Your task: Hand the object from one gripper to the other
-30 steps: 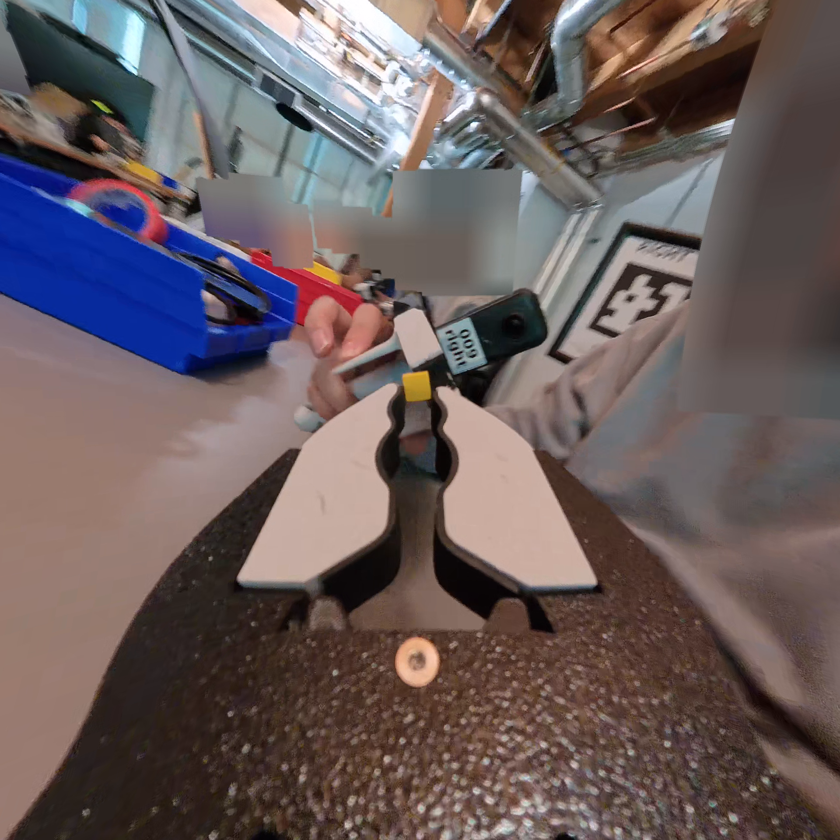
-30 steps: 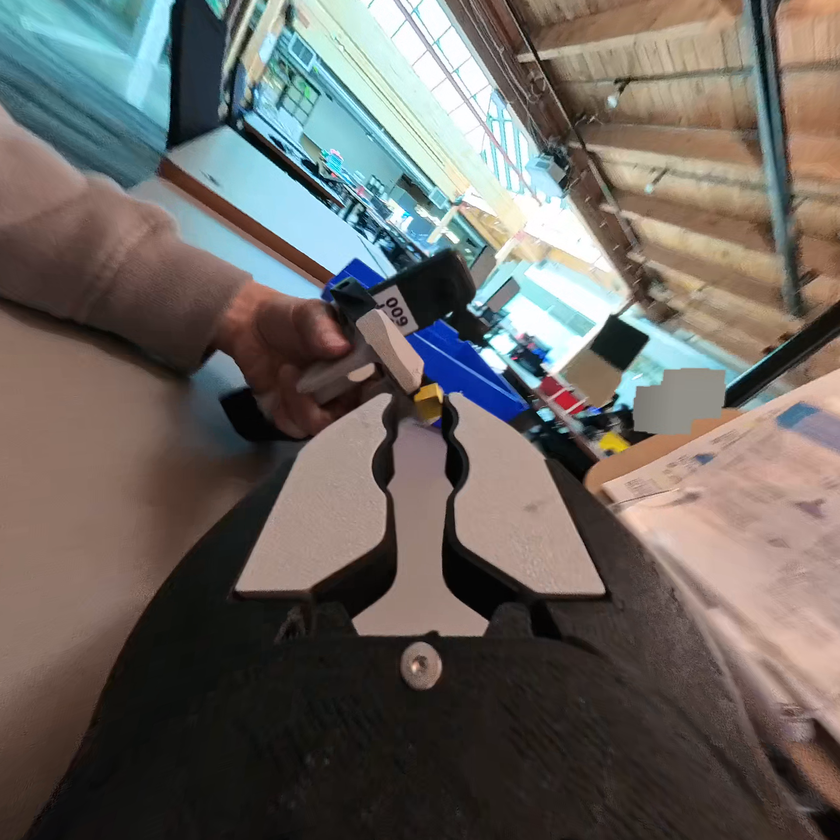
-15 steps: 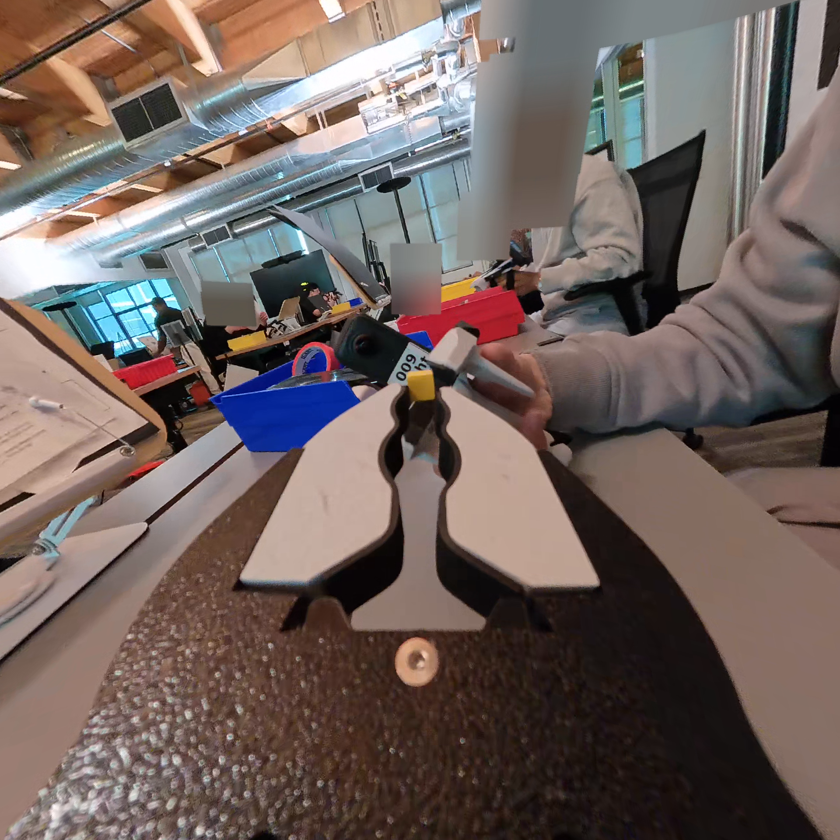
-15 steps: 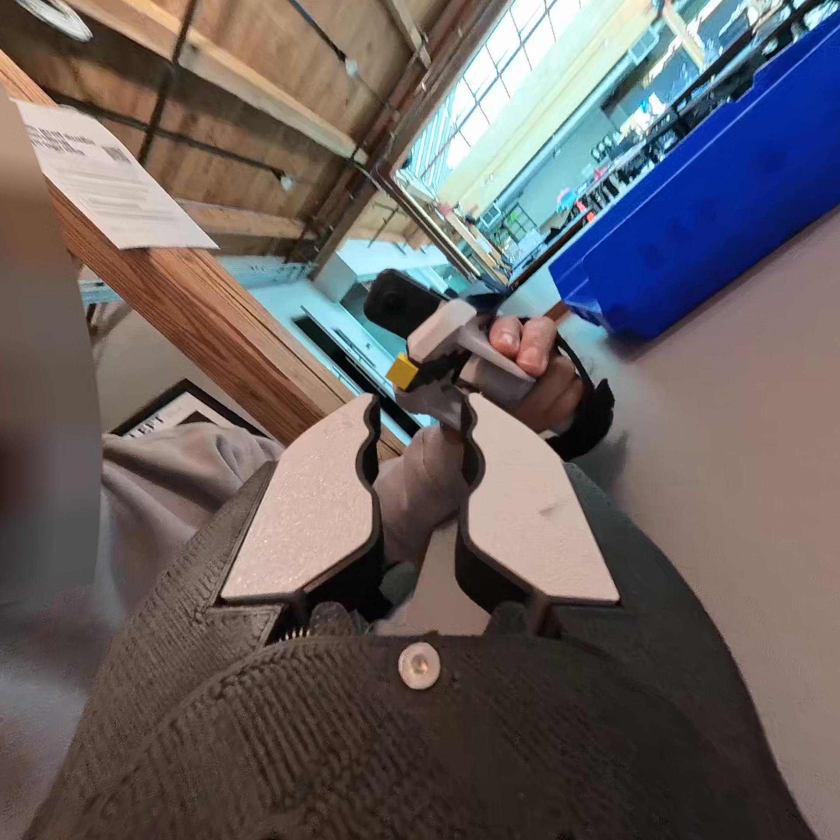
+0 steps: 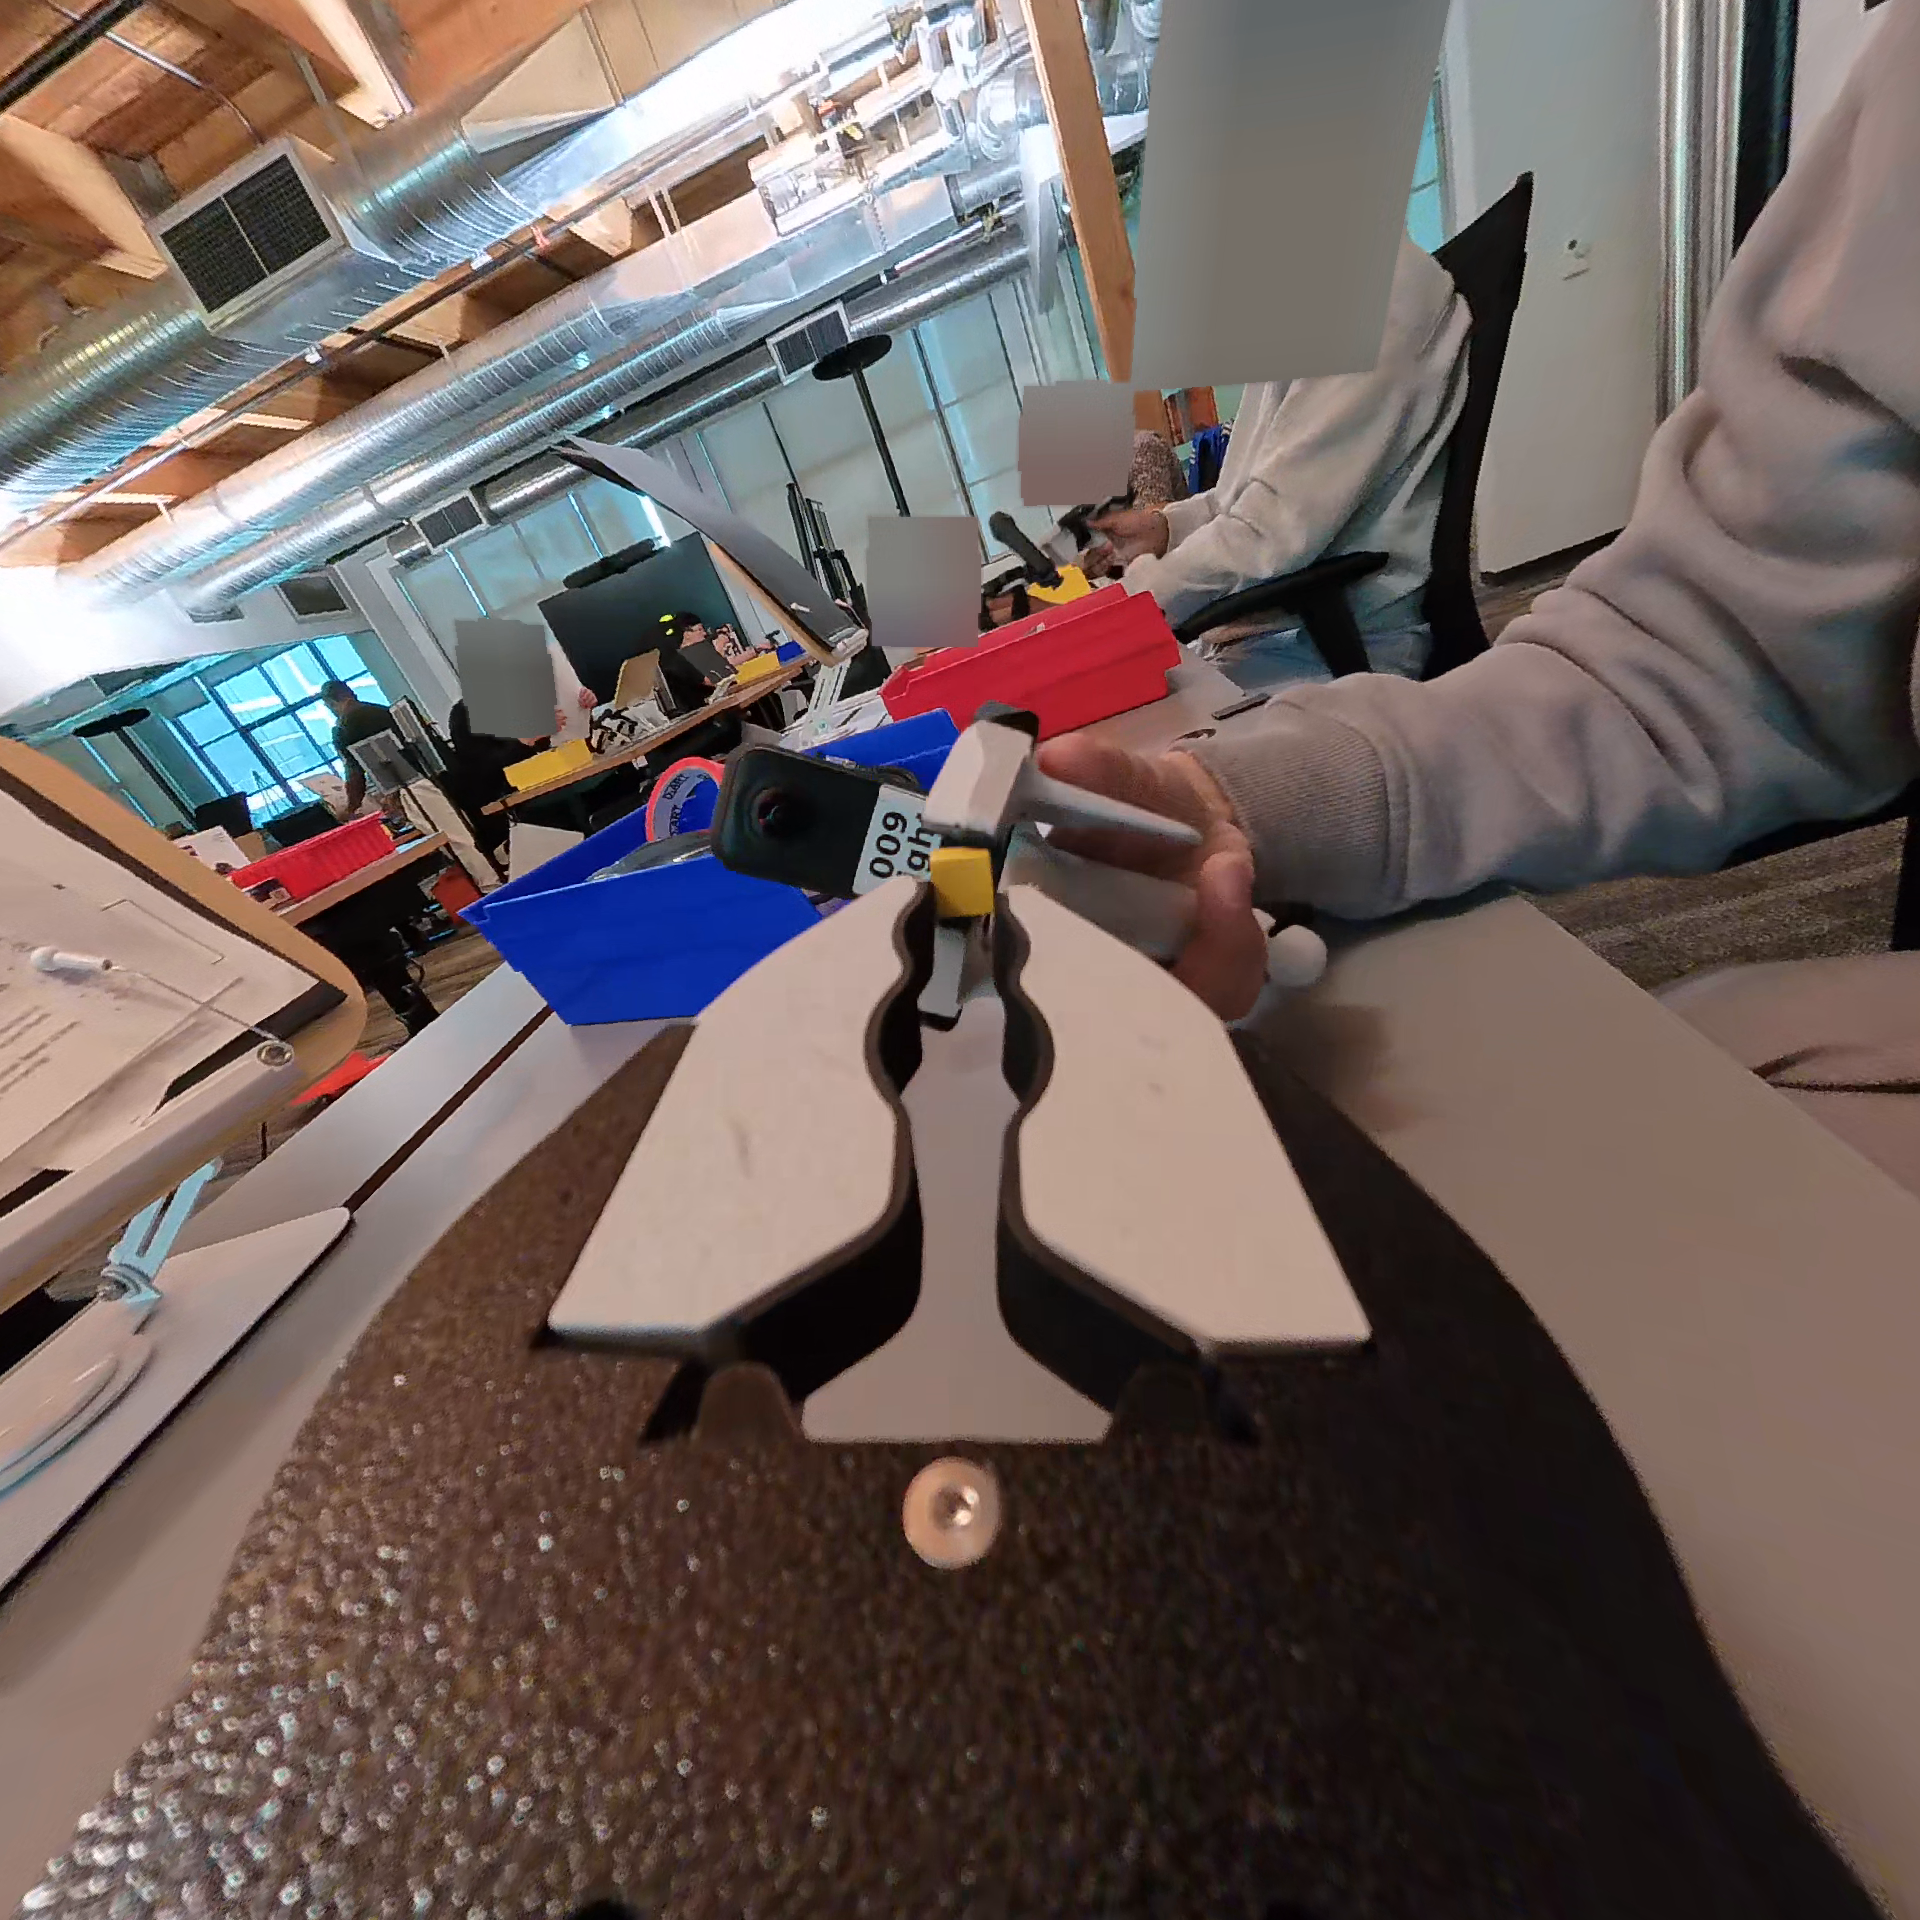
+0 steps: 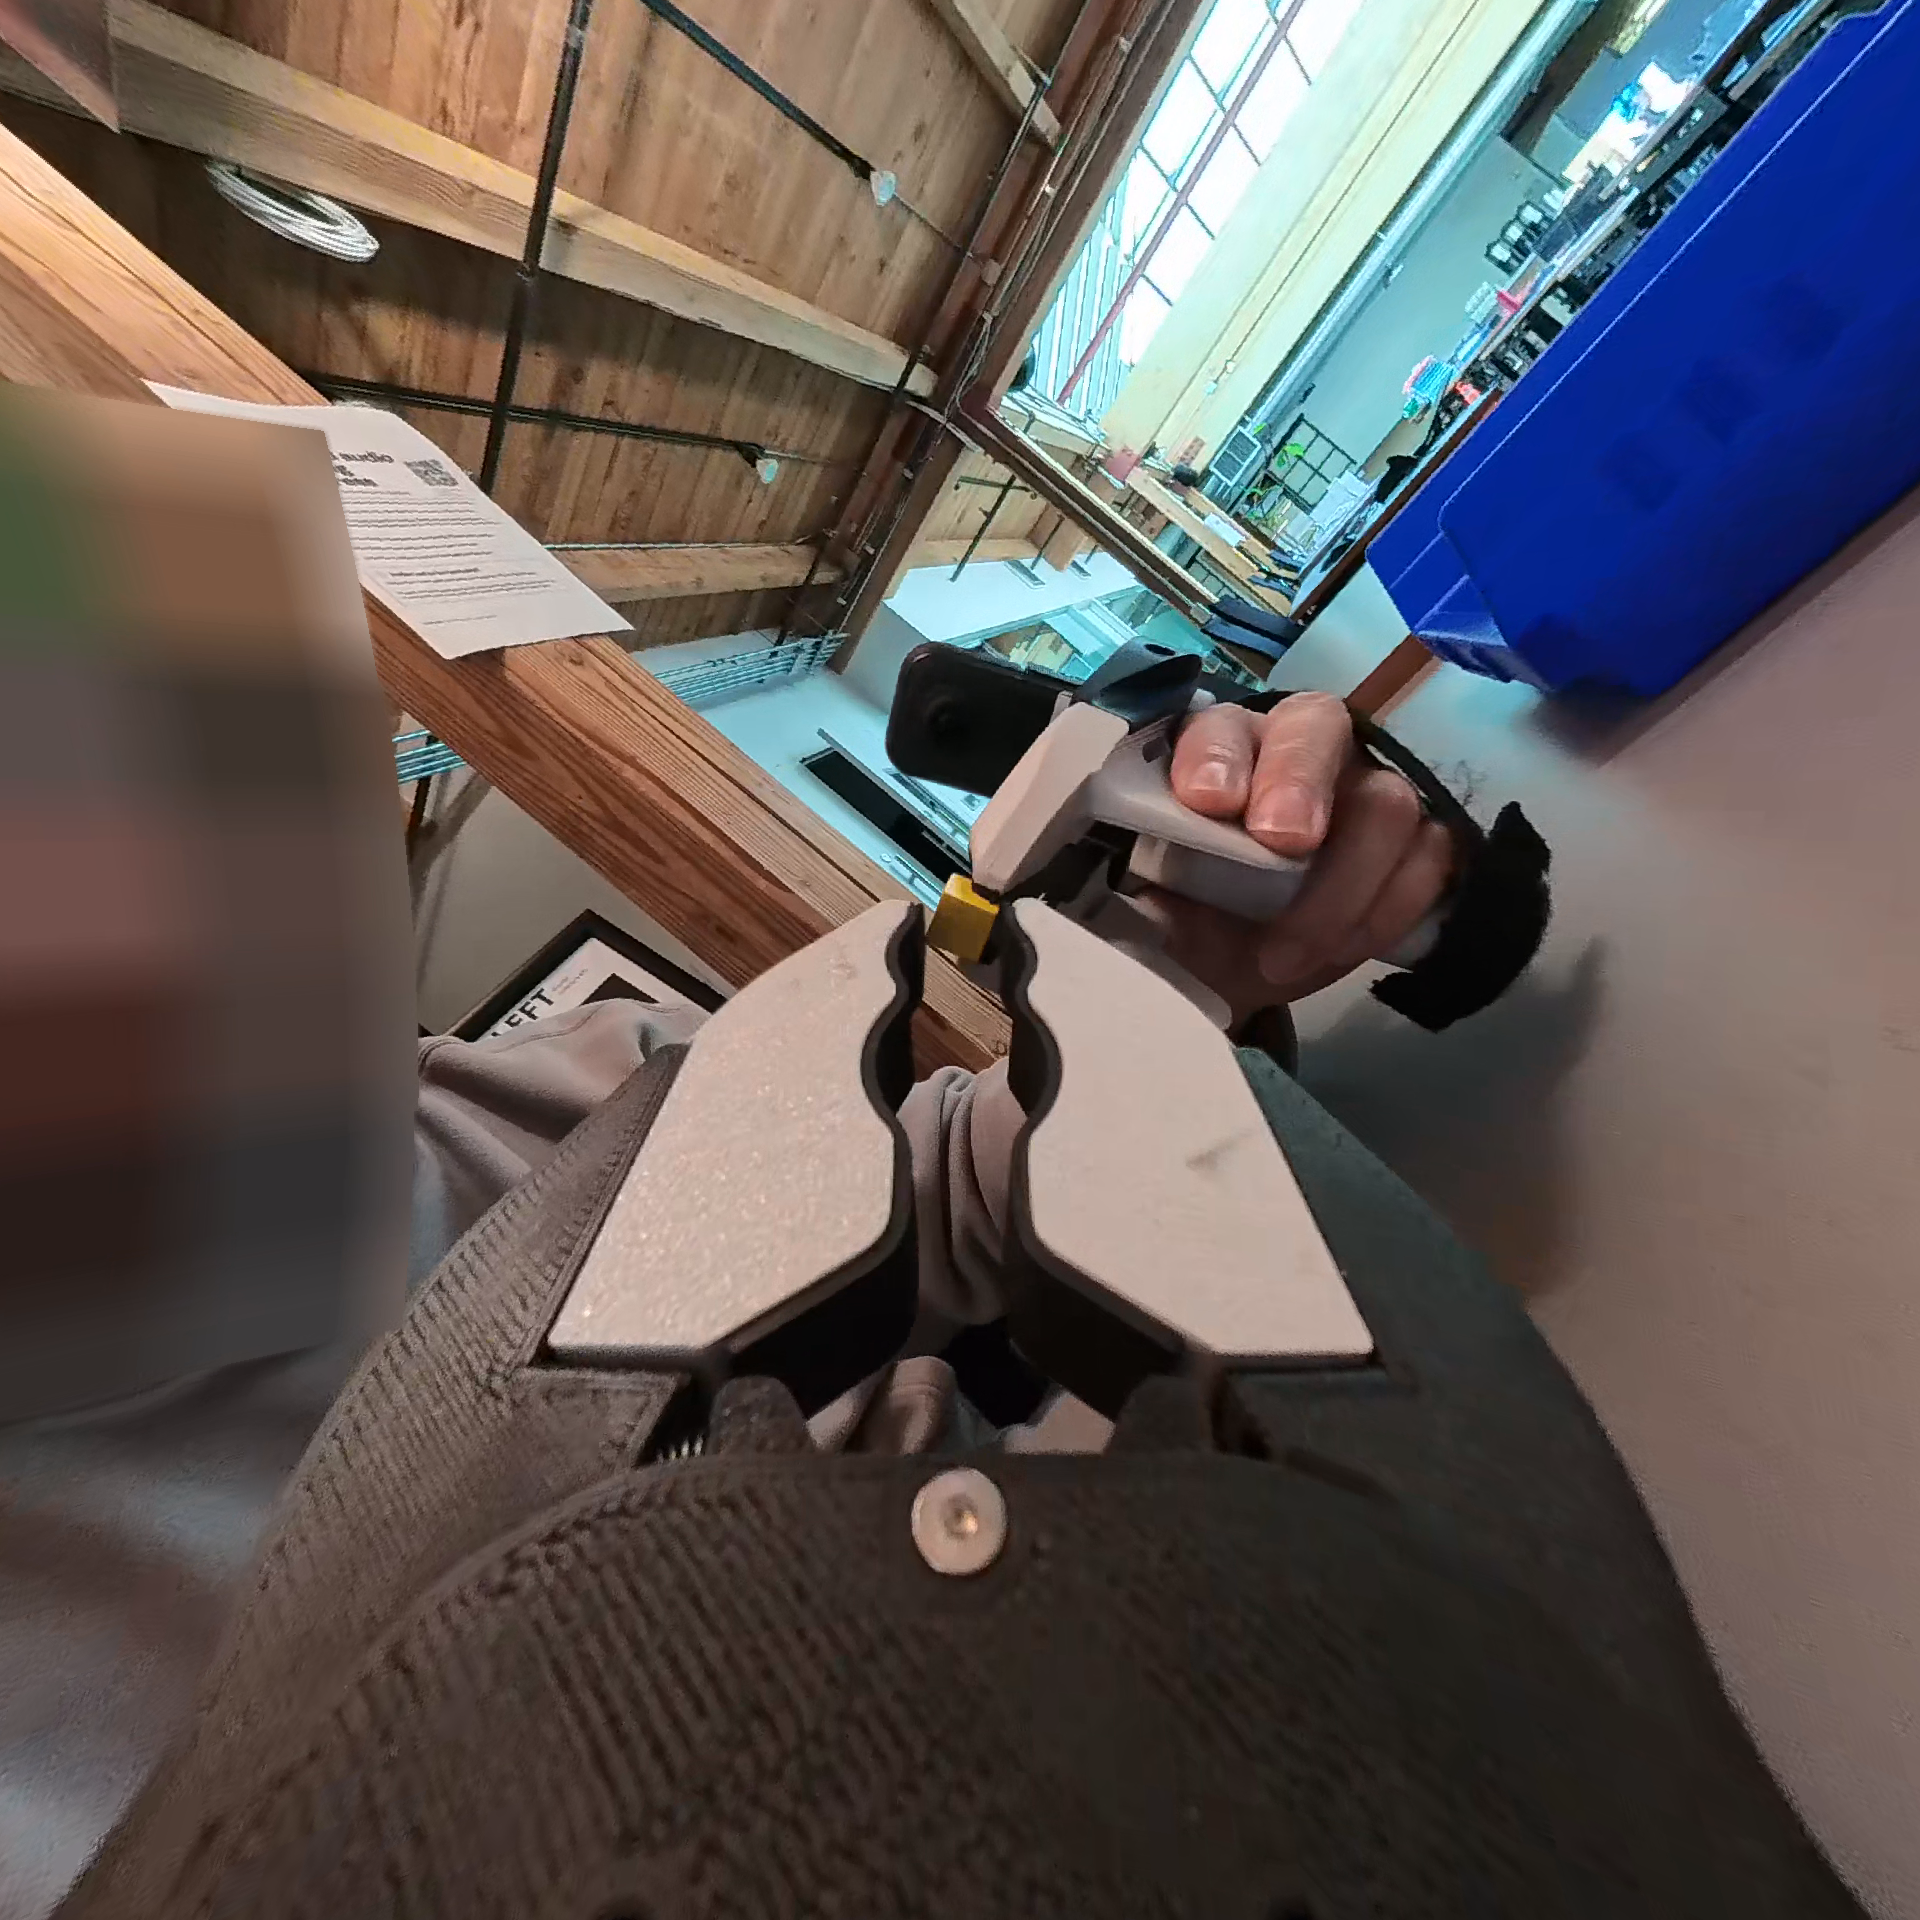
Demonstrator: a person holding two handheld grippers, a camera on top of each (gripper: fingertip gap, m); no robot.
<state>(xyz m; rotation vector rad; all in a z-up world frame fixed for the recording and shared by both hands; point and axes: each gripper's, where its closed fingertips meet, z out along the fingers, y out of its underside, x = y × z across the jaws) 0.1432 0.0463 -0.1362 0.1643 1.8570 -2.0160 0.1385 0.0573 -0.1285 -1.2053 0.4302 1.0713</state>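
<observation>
A small yellow block (image 5: 961,881) is held in the air above the grey table (image 5: 1558,1195), between both grippers, which meet tip to tip. My left gripper (image 5: 958,916) is shut on it at the very tips. The right gripper's grey fingers (image 5: 977,774) come in from the far side, one above and one below the block. In the right wrist view the block (image 6: 964,925) sits between the tips of my right gripper (image 6: 966,930), whose jaws stand narrow against it. The left gripper's finger (image 6: 1039,800) touches the block from behind, a hand wrapped round its handle.
A blue bin (image 5: 644,935) stands on the table behind the grippers, and it also shows in the right wrist view (image 6: 1714,416). A red bin (image 5: 1039,665) is farther back. A tilted board with paper (image 5: 125,987) is at the left. A grey sleeve (image 5: 1558,727) crosses the right side.
The right gripper's jaws were wide apart half a second ago and have narrowed onto the yellow block. The left gripper has kept its hold on the block. Both have turned a little.
</observation>
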